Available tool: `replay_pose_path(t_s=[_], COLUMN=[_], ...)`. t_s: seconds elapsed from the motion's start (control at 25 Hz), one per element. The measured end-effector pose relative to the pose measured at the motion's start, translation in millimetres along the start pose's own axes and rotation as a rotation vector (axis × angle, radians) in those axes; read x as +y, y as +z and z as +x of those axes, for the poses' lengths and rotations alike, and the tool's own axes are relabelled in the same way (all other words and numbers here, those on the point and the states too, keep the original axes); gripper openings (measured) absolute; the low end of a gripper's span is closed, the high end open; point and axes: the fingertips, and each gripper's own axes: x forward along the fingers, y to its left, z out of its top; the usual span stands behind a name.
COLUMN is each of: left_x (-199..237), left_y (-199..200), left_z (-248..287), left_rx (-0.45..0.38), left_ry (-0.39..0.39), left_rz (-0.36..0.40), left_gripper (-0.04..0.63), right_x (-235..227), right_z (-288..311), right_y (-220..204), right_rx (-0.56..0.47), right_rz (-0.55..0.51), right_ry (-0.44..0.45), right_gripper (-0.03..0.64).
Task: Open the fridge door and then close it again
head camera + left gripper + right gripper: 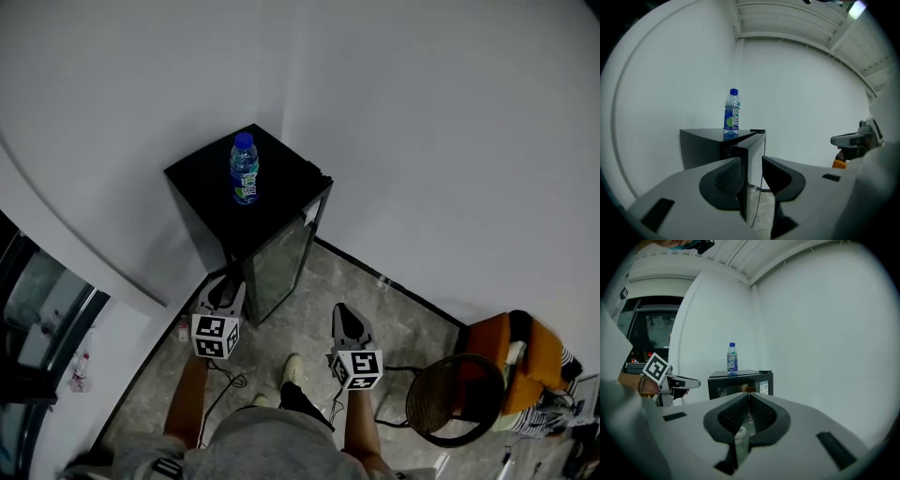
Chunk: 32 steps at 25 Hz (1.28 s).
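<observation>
Fridge (281,183) stands on grey floor (375,323), white walls (450,112) (left gripper (752,164) apart, right gripper (749,395) together).

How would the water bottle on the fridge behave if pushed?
The bottle stands tall and narrow, so it would probably tip rather than slide. Once down, its round body would likely roll across the glossy fridge top. It looks plastic, so probably not fragile.

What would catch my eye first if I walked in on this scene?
Probably the small black fridge tucked into the corner, with a blue-capped water bottle standing upright on its top. Next come the two hand-held tools, each bearing a black-and-white marker cube. The left gripper is close to the fridge's front with its jaws apart, and the right gripper is further back with its jaws together.
</observation>
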Motion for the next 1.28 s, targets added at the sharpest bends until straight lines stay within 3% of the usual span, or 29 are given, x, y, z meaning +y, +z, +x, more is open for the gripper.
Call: replay_pose_path(t_s=[0.44,1.0,1.28], left_x=[23,26,27], left_y=[-7,-5,-6], left_z=[52,72,71], left_rx=[0.046,0.036,0.034], left_ry=[0.029,0.069,0.081], left_rz=[-0.094,-0.055,-0.047], left_gripper=[0.276,0.278,0.241], right_x=[-37,-63,-67], right_z=[58,60,54], right_y=[-8,-18,-18], right_rx=[0.041,0.065,0.061], right_rz=[0.024,0.045,0.047], right_ry=[0.022,-0.031,-0.044], right_gripper=[0.026,0.026,0.026])
